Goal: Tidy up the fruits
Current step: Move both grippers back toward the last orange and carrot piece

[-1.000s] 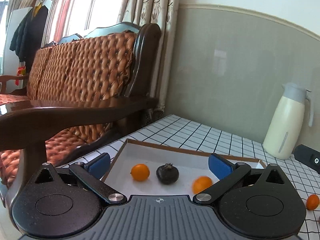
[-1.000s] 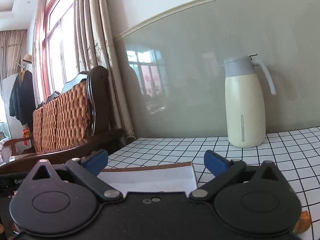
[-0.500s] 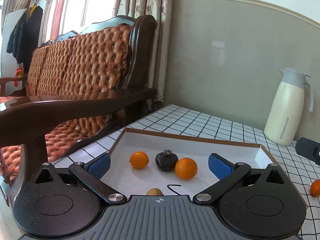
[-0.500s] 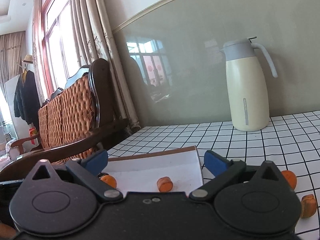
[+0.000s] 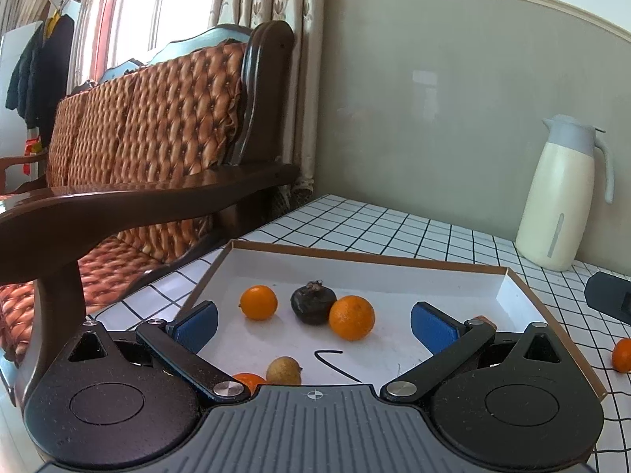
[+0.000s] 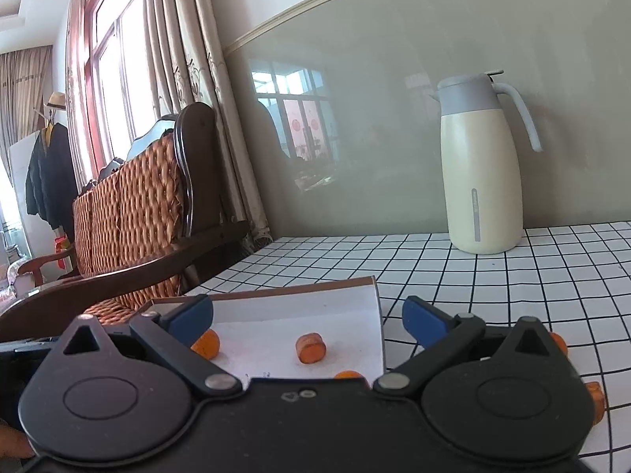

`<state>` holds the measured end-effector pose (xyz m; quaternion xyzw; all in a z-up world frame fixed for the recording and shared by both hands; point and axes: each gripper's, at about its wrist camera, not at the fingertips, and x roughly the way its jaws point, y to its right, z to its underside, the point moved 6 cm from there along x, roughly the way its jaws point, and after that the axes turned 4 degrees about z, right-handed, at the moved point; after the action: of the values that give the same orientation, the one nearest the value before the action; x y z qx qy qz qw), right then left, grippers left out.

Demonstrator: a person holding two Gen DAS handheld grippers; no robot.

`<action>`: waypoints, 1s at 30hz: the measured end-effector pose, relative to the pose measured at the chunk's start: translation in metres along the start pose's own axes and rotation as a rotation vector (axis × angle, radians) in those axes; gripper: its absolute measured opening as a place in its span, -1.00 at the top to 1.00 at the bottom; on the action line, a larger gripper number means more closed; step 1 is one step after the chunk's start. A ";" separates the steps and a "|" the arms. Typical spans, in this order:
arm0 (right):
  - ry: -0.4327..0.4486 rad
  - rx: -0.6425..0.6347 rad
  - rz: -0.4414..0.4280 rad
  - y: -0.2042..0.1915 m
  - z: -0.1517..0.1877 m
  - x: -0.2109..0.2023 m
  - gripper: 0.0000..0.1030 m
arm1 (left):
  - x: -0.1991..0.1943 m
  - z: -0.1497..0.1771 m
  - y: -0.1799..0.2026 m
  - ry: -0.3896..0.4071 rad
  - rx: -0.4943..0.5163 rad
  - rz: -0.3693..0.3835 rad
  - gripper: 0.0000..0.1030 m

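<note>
Left wrist view: left gripper [image 5: 313, 325], jaws apart and empty, over a white tray [image 5: 366, 262] holding round oranges [image 5: 351, 317]; right gripper [image 6: 307, 317] likewise spread, empty

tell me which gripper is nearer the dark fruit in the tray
Left. The left gripper hovers open over the tray, with the dark fruit just ahead between its jaws. The right gripper sits by the tray's other end; the fruit isn't in its view.

The left gripper's body is hiding most of 1 orange fruit [image 5: 246, 380] low in the tray [image 5: 366, 258]. In the right wrist view, the right gripper's linkage is covering parts of 3 orange pieces [image 6: 594, 396].
</note>
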<state>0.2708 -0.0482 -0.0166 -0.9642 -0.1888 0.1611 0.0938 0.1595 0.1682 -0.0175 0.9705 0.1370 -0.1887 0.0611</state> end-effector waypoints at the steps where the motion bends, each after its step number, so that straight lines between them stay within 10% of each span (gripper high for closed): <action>1: -0.001 -0.005 0.001 0.001 0.001 -0.001 -0.88 | 0.000 0.000 0.001 -0.001 0.004 0.000 -1.00; 30: -0.007 0.015 0.189 0.082 0.010 -0.045 -0.84 | -0.011 0.011 0.098 0.011 0.142 0.169 -1.00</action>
<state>0.2549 -0.1392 -0.0327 -0.9764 -0.0959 0.1738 0.0849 0.1742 0.0703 -0.0170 0.9815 0.0413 -0.1868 0.0072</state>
